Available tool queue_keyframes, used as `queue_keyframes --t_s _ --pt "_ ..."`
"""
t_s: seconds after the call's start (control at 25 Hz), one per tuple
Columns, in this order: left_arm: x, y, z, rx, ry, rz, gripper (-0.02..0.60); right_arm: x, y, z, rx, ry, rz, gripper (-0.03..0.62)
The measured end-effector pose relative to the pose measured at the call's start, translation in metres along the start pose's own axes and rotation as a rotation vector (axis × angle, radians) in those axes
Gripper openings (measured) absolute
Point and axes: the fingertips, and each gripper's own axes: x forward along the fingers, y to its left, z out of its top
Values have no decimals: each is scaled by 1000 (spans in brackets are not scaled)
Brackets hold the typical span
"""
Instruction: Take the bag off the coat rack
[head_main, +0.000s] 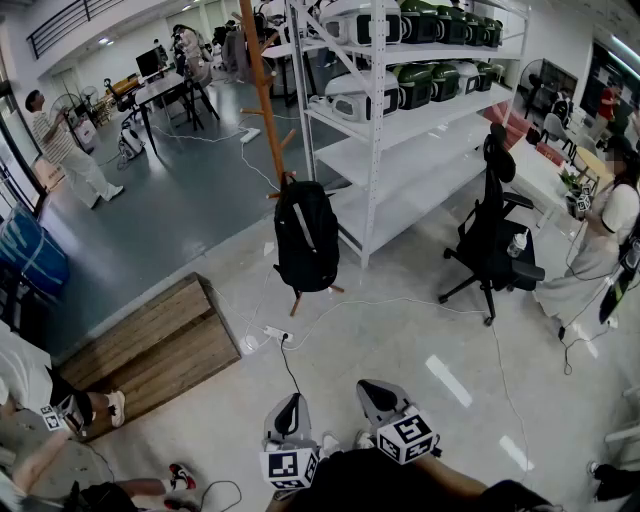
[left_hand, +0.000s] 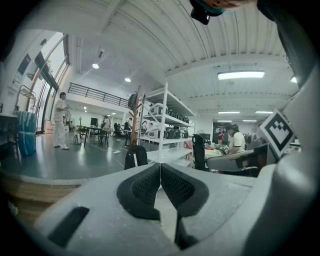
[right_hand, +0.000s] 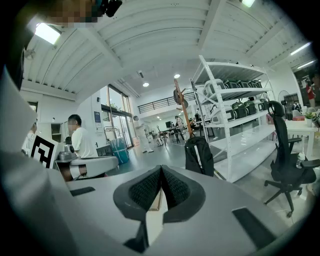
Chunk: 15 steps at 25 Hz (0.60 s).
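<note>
A black backpack (head_main: 305, 235) with a pale strap hangs low on a wooden coat rack (head_main: 264, 90) that stands on the floor beside white shelving. The backpack (left_hand: 135, 156) appears small and far off in the left gripper view, and the backpack (right_hand: 199, 156) stands larger in the right gripper view. My left gripper (head_main: 288, 409) and right gripper (head_main: 378, 395) are held side by side at the bottom of the head view, well short of the bag. Both are shut with nothing between their pads.
White shelving (head_main: 400, 110) with dark green and white devices stands right of the rack. A black office chair (head_main: 495, 235) is further right, beside a person in white (head_main: 600, 250). A wooden platform (head_main: 150, 350) lies left. Cables and a power strip (head_main: 277, 333) trail across the floor.
</note>
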Motion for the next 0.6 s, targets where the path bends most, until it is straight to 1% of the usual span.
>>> queue_keyframes --t_s 0.28,0.6 --pt "-1 -2 -4 -1 6 -3 17 -2 2 -2 1 -1 8 12" --pt "-6 1 -7 -16 11 -7 17 -3 7 -3 19 -8 -4 12"
